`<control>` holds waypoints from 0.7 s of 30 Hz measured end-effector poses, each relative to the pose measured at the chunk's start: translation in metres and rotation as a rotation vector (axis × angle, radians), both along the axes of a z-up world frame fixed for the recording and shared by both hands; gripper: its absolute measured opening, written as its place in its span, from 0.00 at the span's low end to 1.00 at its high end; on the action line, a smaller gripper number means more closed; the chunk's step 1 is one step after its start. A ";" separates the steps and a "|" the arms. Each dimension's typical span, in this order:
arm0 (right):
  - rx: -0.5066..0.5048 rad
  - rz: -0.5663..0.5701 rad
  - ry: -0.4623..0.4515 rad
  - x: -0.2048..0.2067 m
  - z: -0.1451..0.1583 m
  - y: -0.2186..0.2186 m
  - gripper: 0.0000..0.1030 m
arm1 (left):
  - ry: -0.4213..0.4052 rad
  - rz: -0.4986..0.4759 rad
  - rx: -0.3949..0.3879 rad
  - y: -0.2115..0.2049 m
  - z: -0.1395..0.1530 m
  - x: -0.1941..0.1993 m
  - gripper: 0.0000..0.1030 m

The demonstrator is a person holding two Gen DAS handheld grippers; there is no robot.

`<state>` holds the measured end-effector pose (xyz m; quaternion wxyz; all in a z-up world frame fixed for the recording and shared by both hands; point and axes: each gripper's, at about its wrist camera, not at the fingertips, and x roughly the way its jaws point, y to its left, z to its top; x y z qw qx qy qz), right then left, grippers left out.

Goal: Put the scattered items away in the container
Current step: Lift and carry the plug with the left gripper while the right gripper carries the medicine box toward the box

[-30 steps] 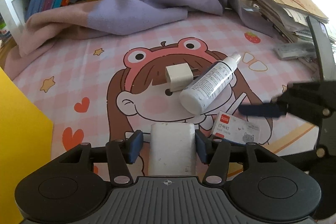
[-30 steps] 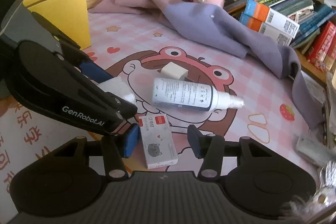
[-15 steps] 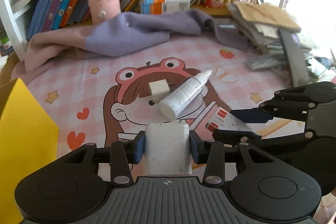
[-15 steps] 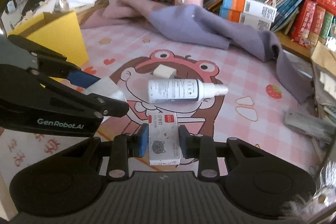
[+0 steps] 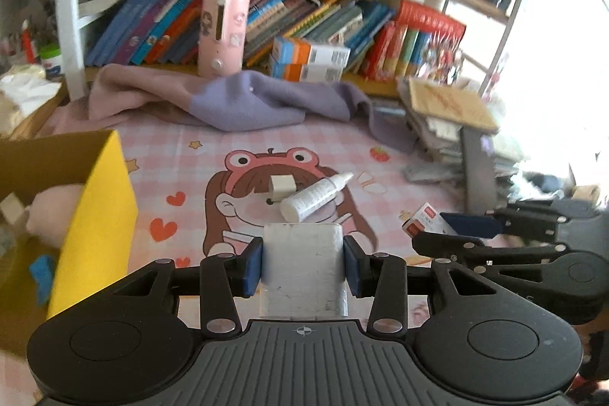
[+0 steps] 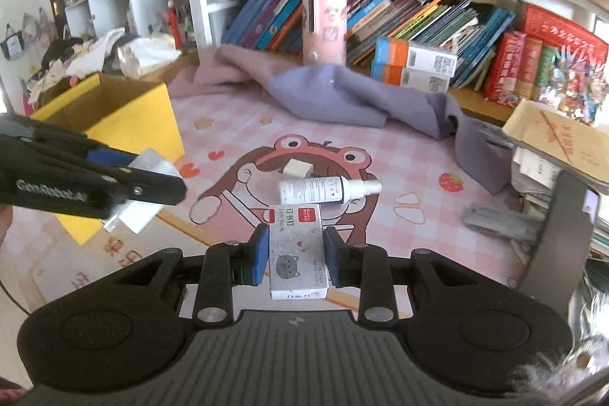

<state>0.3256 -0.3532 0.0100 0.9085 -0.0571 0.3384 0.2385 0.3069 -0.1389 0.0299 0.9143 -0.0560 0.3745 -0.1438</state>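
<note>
Each tool was clenched on an item for carrying: the left tool (image 5: 303, 263) gripped a white block (image 5: 303, 265), the right tool (image 6: 295, 255) a staple box (image 6: 297, 250), with the yellow container (image 5: 97, 215) left of both.

open mat (image 5: 236, 143) beside yellow box (image 5: 95, 215)

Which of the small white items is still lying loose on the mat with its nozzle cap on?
The white spray bottle, on its side beside the small white cube; the two other white packs are clamped in the grippers.
</note>
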 end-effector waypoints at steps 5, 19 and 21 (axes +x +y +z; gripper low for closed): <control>0.059 -0.039 0.009 -0.034 0.022 0.004 0.28 | -0.012 0.008 -0.107 0.019 0.013 -0.034 0.40; -0.011 -0.151 -0.043 -0.115 0.041 0.054 0.28 | -0.046 -0.126 -0.228 0.062 0.015 -0.090 0.40; -0.018 -0.163 -0.046 -0.126 0.041 0.064 0.28 | -0.048 -0.144 -0.232 0.072 0.014 -0.101 0.40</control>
